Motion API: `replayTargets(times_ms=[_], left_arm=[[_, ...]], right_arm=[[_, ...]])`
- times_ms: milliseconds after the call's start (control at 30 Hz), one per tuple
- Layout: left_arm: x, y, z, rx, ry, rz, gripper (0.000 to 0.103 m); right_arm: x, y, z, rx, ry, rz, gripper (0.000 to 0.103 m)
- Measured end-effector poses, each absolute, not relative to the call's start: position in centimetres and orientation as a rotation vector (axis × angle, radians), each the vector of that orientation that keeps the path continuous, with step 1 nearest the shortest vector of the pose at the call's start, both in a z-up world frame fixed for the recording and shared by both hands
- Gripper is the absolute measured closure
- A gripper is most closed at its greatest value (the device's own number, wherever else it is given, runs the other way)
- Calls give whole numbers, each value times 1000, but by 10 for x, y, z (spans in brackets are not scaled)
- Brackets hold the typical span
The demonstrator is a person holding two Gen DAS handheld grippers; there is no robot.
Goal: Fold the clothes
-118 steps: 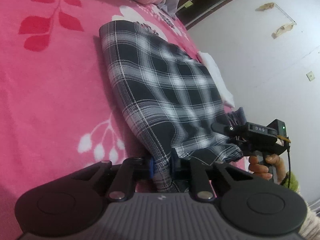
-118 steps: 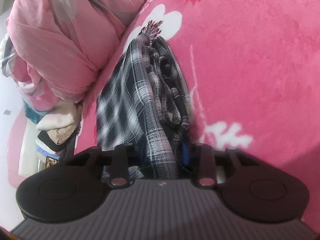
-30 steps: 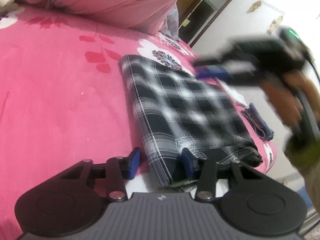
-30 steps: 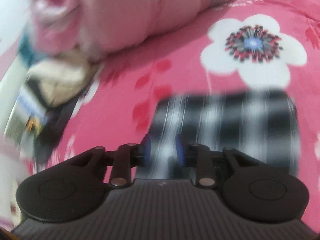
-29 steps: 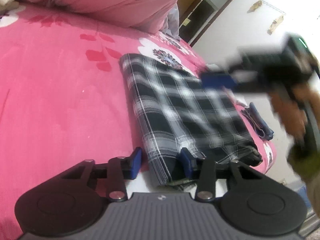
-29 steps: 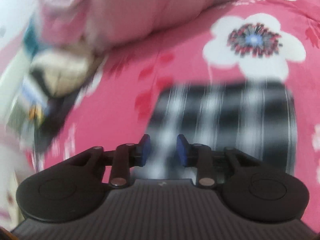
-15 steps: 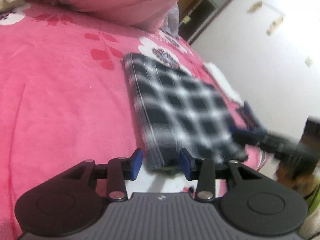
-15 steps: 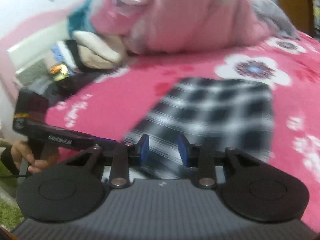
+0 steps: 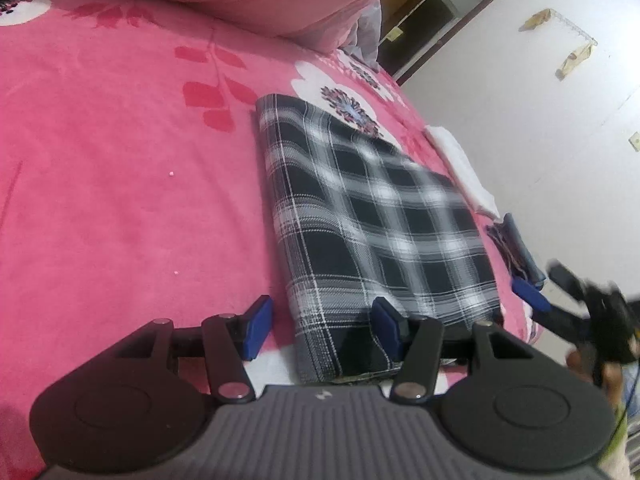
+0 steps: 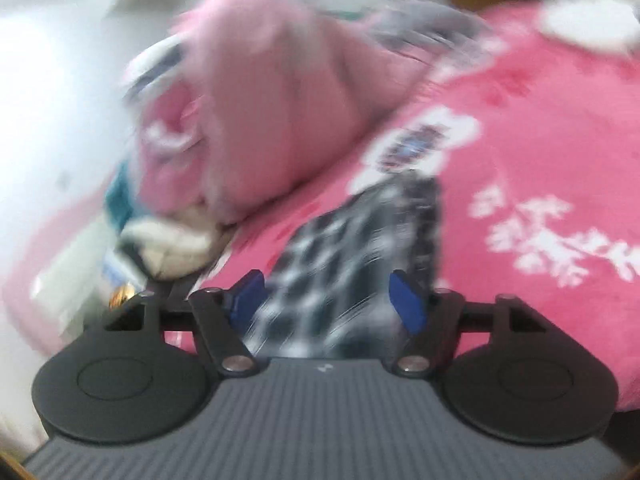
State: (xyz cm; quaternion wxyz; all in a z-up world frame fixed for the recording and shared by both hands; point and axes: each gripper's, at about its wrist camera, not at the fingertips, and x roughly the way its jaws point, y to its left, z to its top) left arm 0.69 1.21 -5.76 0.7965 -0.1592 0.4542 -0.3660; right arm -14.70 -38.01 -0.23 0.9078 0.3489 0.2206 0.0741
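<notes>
Already folded flat on the pink bedspread (image 9: 120, 200), the plaid garment (image 9: 372, 220) ran lengthwise away from the left gripper (image 9: 320, 326), whose opening jaws straddled its near corner ungripped, while the right gripper (image 10: 326, 300), jaws also opening on nothing, faced its other near corner.

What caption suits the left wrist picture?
Left gripper opening around the folded plaid garment on a pink floral blanket.

1. No words, numbers or brand names are showing clearly enough to read in either view.
2. A small pale mark is sitting on each hand-held gripper's grey ribbed body, too tiny to make out.
</notes>
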Motion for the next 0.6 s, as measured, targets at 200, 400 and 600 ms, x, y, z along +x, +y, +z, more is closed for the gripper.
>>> replayTargets(times_ms=[200, 400, 600], left_arm=[[3, 8, -59, -325, 962, -784, 55], [-2, 4, -60, -323, 959, -784, 89], [-14, 8, -55, -332, 927, -789, 92]], right_arm=[[-87, -417, -49, 934, 605, 185, 31], [-49, -426, -70, 1025, 631, 247, 31], [-13, -427, -80, 1052, 693, 309, 68]])
